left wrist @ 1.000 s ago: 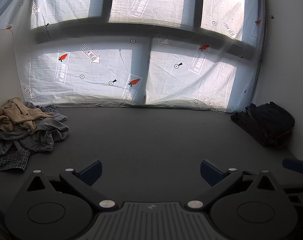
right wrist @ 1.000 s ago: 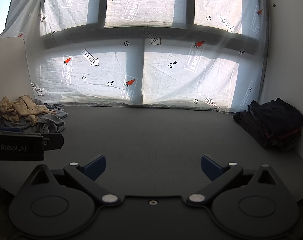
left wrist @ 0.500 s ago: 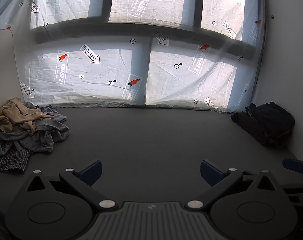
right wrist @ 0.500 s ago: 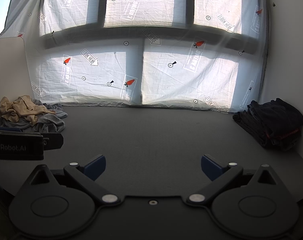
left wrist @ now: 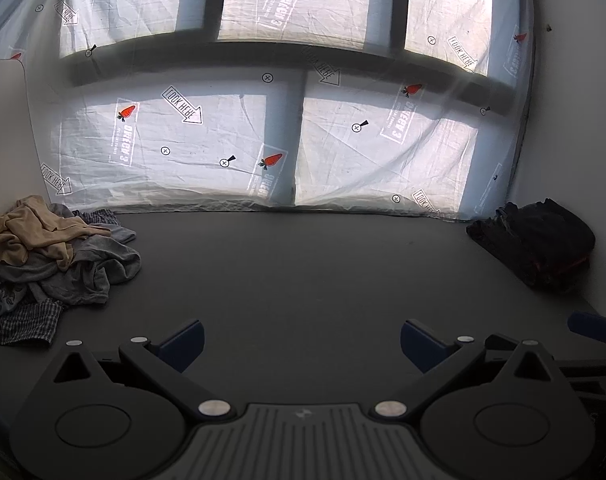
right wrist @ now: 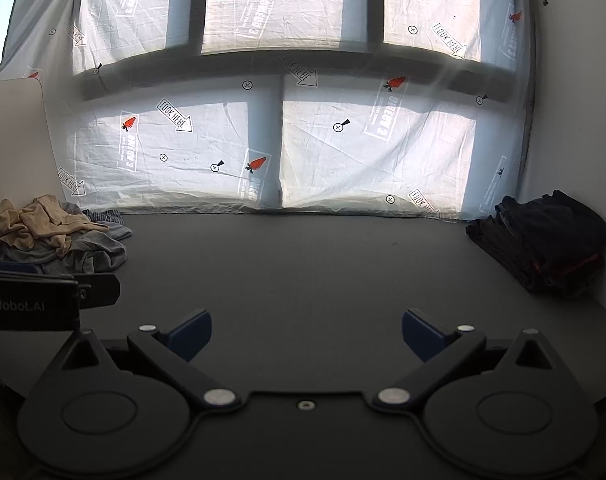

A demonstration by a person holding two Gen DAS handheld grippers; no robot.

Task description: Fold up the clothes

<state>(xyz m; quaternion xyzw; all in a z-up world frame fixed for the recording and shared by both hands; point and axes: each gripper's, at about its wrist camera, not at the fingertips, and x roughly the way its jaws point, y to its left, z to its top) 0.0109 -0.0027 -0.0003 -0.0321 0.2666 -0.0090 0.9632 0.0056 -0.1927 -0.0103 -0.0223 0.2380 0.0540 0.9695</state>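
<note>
Dark tabletop [left wrist: 303, 280] lies bare under both grippers, left [left wrist: 301, 340] and right [right wrist: 307, 334], fingers spread and empty. Far left, the crumpled pile [left wrist: 43, 252]: soft, light, limp; I'd pinch the tan top piece [left wrist: 31, 228] by an edge. Folded darks [right wrist: 543, 240] sit far right.

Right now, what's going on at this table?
Nothing is being handled yet. The left gripper and right gripper both hover open and empty over the bare middle of the dark table. A rumpled pile of unfolded clothes sits at the far left, with a tan garment on top. A neat stack of dark folded clothes sits at the far right.
</note>
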